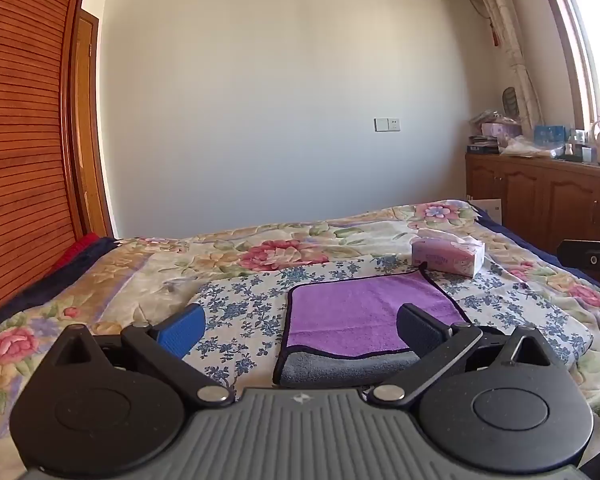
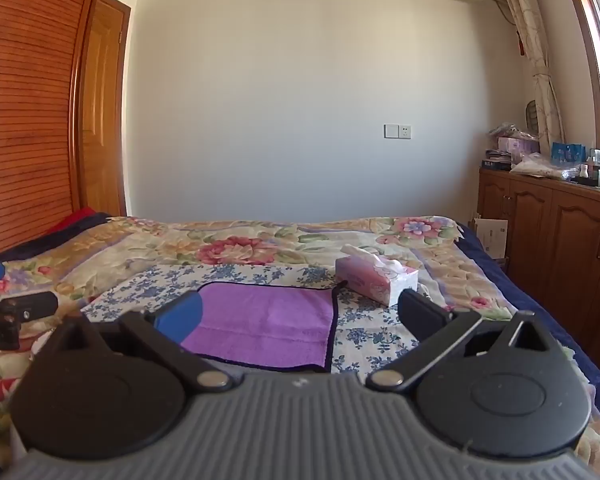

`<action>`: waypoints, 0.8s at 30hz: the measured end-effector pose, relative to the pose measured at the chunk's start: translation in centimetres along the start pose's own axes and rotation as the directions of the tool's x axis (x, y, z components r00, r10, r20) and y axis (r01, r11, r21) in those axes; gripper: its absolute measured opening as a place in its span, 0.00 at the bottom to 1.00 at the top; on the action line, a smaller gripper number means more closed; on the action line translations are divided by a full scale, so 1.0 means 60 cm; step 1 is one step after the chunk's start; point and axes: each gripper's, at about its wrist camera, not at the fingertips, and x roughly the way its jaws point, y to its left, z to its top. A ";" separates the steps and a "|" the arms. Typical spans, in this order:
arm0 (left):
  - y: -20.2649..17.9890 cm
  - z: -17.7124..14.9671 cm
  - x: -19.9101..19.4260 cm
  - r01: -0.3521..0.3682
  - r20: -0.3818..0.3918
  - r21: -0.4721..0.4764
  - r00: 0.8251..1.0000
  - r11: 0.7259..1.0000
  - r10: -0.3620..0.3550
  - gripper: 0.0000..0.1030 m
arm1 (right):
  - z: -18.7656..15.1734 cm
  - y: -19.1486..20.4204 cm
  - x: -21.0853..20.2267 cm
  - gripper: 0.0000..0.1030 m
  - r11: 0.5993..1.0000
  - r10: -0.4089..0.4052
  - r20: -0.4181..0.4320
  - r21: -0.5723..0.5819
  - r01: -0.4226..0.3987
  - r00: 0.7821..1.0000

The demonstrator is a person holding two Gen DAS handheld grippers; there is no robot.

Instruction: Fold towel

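Purple towel (image 1: pixel 364 312), folded, grey underside showing, lies flat on blue-flowered cloth (image 1: pixel 244 308) on floral bed (image 1: pixel 260 248). Tissue pack (image 1: pixel 446 256) just beyond its far corner. Left gripper (image 1: pixel 300 330) and right gripper (image 2: pixel 300 316): fingers apart, holding nothing. Wooden cabinets (image 2: pixel 556 224) right, white wall (image 2: pixel 300 100) behind.

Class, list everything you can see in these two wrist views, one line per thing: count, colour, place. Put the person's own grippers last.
towel: one, purple with grey underside, dark edging, lying on the blue-flowered cloth.
blue-flowered cloth: one, white and blue, spread on the bed.
tissue pack: one, pink and white, beyond the towel's far right corner.
bed cover: one, cream with pink flowers.
wall socket: one, white, far wall.
cabinet: one, brown wood, cluttered top, under the window.
left gripper: one, black, open, holding nothing.
right gripper: one, black, open, holding nothing.
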 end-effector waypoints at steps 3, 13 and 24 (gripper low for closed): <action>0.001 0.000 -0.002 0.001 0.001 0.001 1.000 1.000 -0.001 1.00 | 0.000 0.000 0.000 1.00 1.000 0.000 0.001 0.001 0.000 1.000; -0.003 0.002 -0.013 -0.002 -0.005 0.009 1.000 1.000 0.002 1.00 | -0.001 -0.002 0.001 1.00 1.000 -0.001 -0.003 0.002 0.001 1.000; -0.007 0.002 -0.012 -0.005 -0.006 0.011 1.000 1.000 0.005 1.00 | -0.002 -0.006 -0.002 1.00 1.000 -0.001 -0.005 0.003 0.001 1.000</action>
